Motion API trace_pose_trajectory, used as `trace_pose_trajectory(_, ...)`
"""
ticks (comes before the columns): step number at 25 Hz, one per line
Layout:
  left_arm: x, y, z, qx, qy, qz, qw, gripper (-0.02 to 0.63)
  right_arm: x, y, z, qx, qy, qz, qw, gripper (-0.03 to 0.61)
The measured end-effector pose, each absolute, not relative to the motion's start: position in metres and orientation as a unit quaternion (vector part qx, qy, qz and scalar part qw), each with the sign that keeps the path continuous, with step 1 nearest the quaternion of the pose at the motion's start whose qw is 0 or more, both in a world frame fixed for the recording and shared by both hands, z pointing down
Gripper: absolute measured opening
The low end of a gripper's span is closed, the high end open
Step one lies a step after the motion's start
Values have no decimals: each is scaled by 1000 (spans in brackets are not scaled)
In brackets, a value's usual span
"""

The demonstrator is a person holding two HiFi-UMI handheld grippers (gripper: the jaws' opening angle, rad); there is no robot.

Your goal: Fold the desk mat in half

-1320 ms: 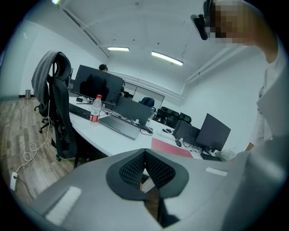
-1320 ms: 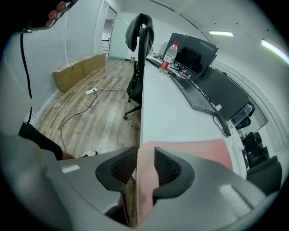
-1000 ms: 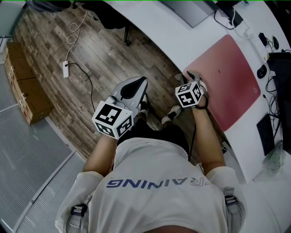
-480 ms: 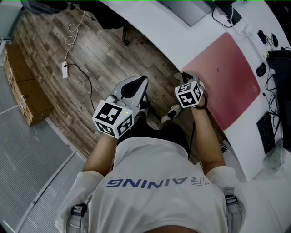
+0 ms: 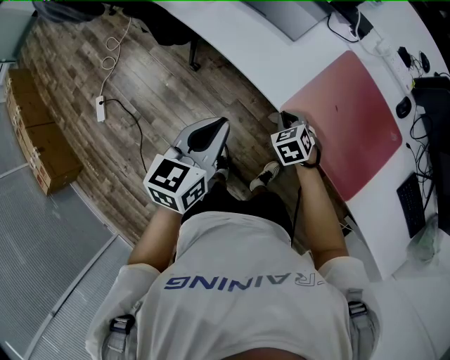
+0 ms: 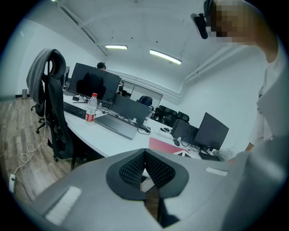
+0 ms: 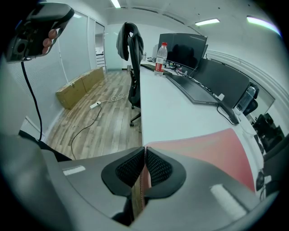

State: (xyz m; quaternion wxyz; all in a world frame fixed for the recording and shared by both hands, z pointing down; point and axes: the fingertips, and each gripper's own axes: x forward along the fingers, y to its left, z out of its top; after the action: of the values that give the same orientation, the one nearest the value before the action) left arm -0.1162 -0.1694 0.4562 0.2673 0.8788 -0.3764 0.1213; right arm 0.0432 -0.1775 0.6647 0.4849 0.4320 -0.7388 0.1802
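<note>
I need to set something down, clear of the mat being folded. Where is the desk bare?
Bare white desk lies between the laptop and the desk mat, wide and free. Past the mat's far edge it is crowded: mouse, cables, keyboard.

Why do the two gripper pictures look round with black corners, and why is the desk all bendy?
Left gripper view: its wide-angle lens makes a round picture with dark corners and bows the desk; the ceiling lights glare white. Right gripper view: same rounding, and the desk mat looks slightly soft up close. Head view: evenly lit and sharper.
</note>
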Motion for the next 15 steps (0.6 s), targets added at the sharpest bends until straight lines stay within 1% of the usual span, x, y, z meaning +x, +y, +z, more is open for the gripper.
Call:
trace_pose_trajectory(9, -114, -168, 454, 880, -374, 123, 265, -2, 43, -176, 662, 434, -744, 174, 478, 28)
trace_pose_trajectory(15, -105, -169, 448, 885, -366, 123, 258, -2, 47, -178, 645, 454, -748, 167, 455, 28)
